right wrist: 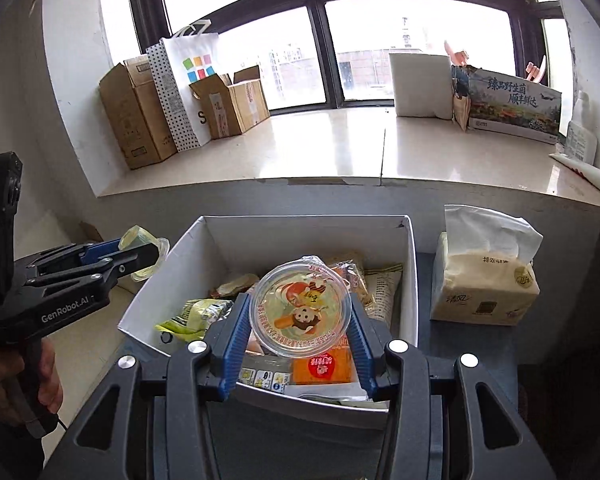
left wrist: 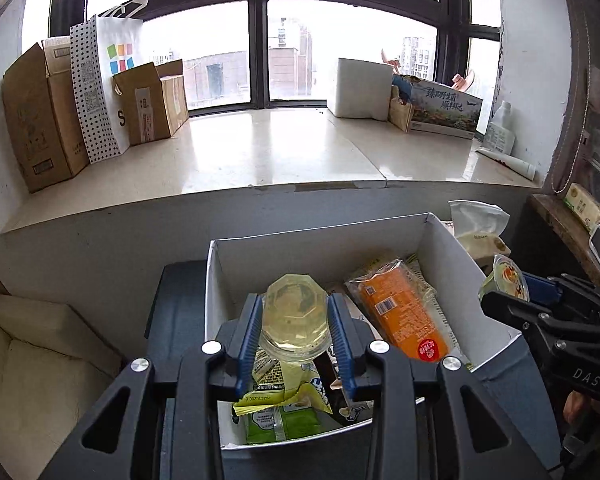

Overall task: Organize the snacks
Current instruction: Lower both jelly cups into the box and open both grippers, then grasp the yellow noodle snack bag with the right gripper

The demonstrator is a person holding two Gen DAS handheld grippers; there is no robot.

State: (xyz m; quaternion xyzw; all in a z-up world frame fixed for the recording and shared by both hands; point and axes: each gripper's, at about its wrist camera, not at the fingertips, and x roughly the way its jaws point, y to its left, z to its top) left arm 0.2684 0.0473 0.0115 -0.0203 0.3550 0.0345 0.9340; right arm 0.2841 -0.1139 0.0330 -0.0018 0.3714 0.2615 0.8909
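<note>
A white open box [left wrist: 216, 300] [right wrist: 172, 264] holds several snack packets, among them an orange packet [left wrist: 400, 316] and a green-yellow packet [left wrist: 280, 404] [right wrist: 196, 316]. My left gripper [left wrist: 294, 320] is shut on a clear jelly cup [left wrist: 294, 316], bottom towards the camera, above the box. It also shows in the right wrist view [right wrist: 140, 252], at the box's left. My right gripper [right wrist: 298, 312] is shut on a jelly cup with a cartoon lid [right wrist: 300, 312] over the box; it shows in the left wrist view [left wrist: 504, 280] at the box's right.
A tissue pack [right wrist: 484, 284] [left wrist: 476, 232] stands right of the box. The window ledge [right wrist: 340, 148] behind carries cardboard boxes [right wrist: 140, 120], a paper bag [right wrist: 188, 80] and a printed carton [right wrist: 516, 104]. A pale seat cushion [left wrist: 40, 360] lies at the left.
</note>
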